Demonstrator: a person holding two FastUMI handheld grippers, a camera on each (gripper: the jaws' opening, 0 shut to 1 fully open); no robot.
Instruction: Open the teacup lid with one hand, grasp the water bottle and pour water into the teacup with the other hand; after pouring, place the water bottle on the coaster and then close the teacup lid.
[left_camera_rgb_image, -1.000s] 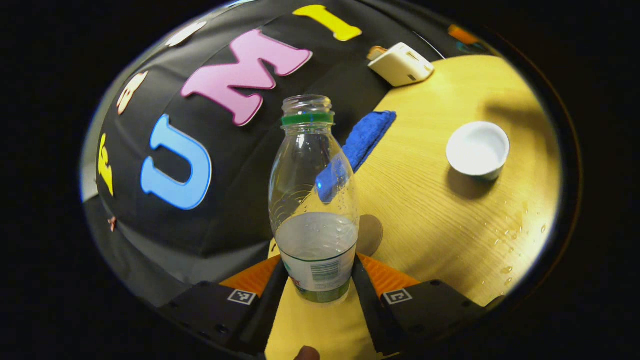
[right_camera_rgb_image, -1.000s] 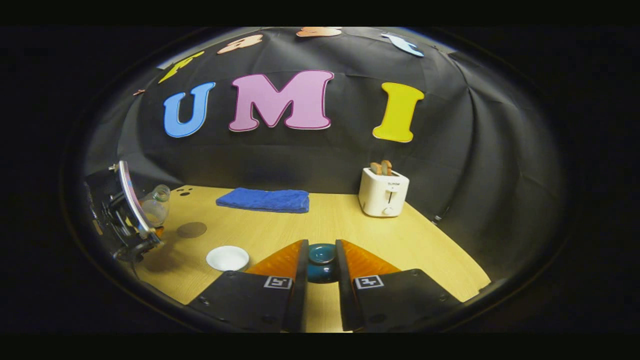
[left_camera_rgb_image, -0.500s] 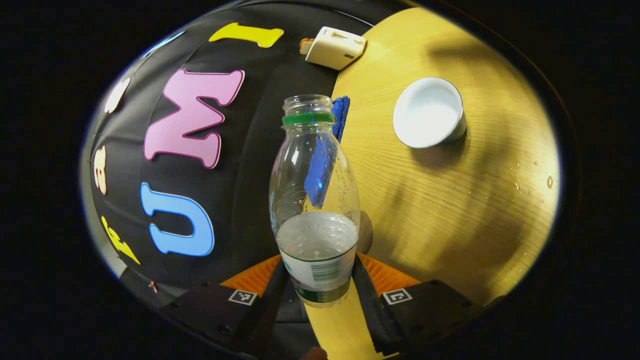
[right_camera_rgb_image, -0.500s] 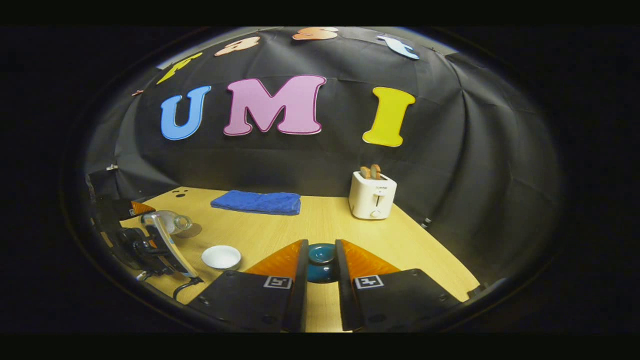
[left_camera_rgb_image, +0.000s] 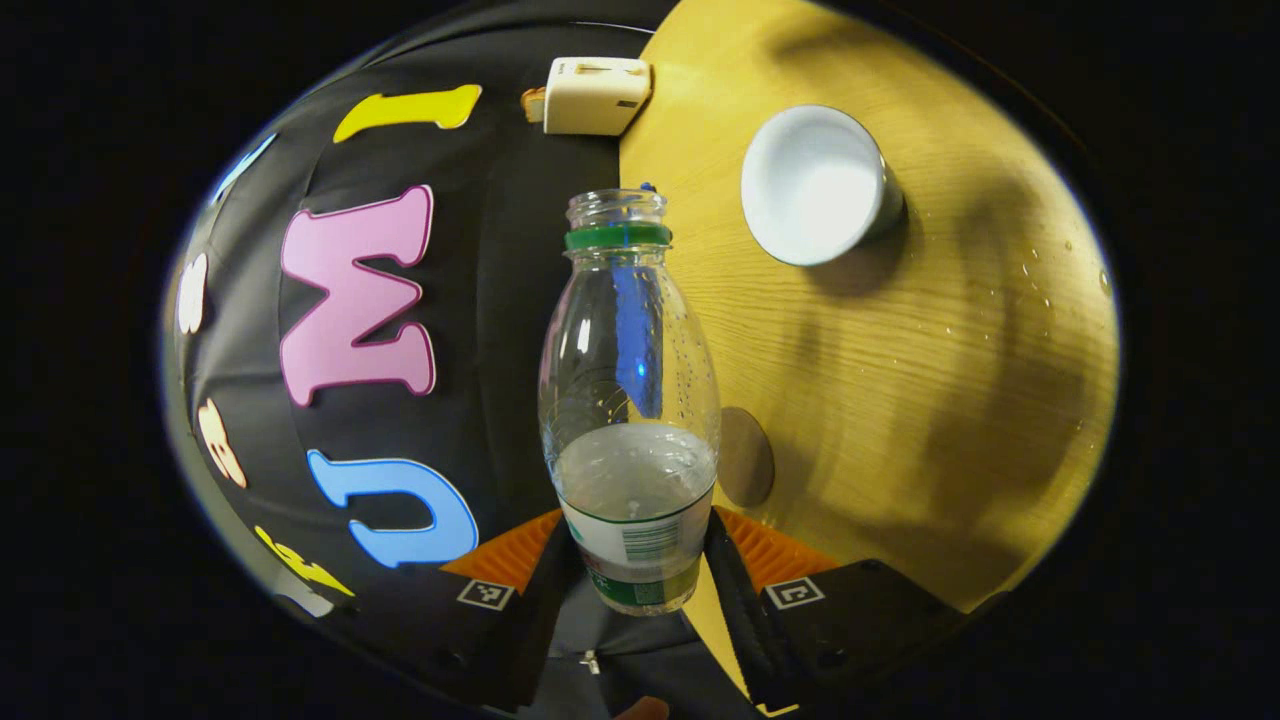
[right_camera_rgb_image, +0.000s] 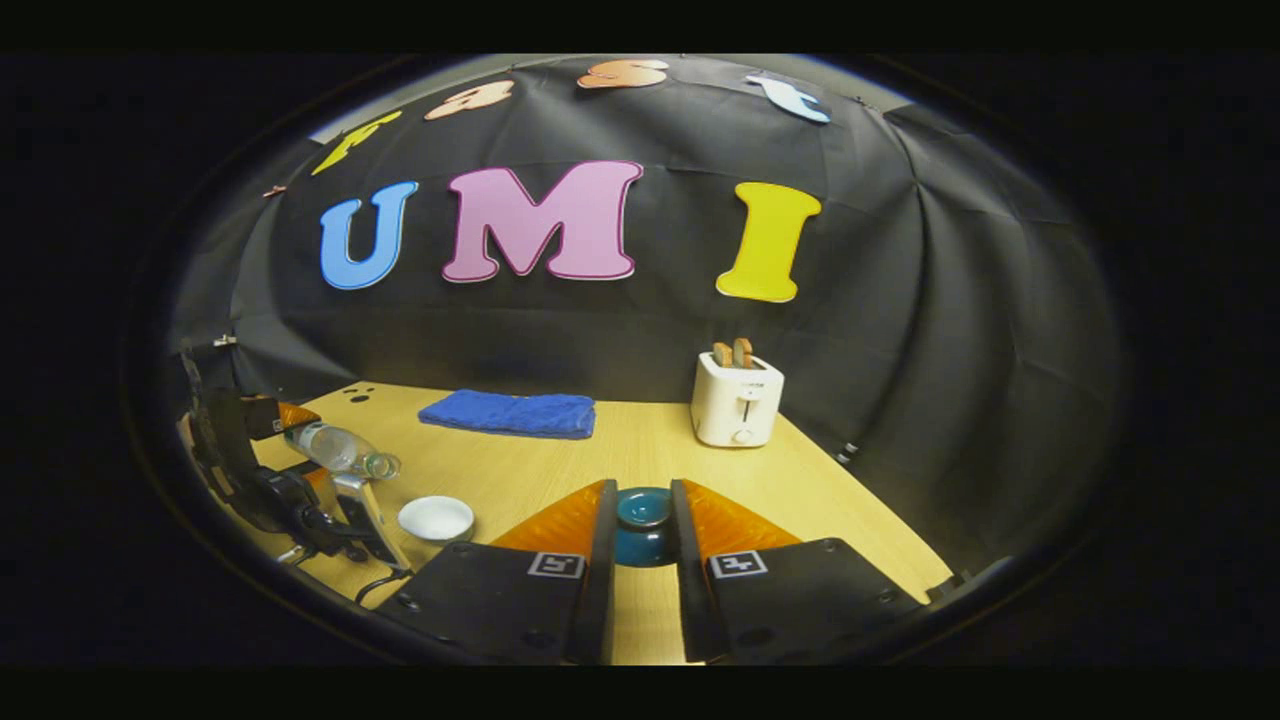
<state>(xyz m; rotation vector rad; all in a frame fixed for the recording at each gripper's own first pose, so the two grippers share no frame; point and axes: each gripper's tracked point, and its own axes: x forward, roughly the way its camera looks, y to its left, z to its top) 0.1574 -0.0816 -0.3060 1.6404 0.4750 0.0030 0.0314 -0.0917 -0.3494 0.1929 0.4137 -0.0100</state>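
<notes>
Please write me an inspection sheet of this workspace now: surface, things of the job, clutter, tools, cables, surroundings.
Surface: wooden table, with water drops near the teacup.
Job's things: water bottle, uncapped and partly full, tipped mouth-first toward the white teacup, which stands open; round coaster bare; dark teal lid held off the cup.
Clutter: folded blue towel and white toaster with toast in it, both at the back edge.
Tools: left tool shut on the water bottle; right tool shut on the lid.
Cables: a dark cable hangs below the left tool, in the right gripper view.
Surroundings: black cloth wall.
</notes>
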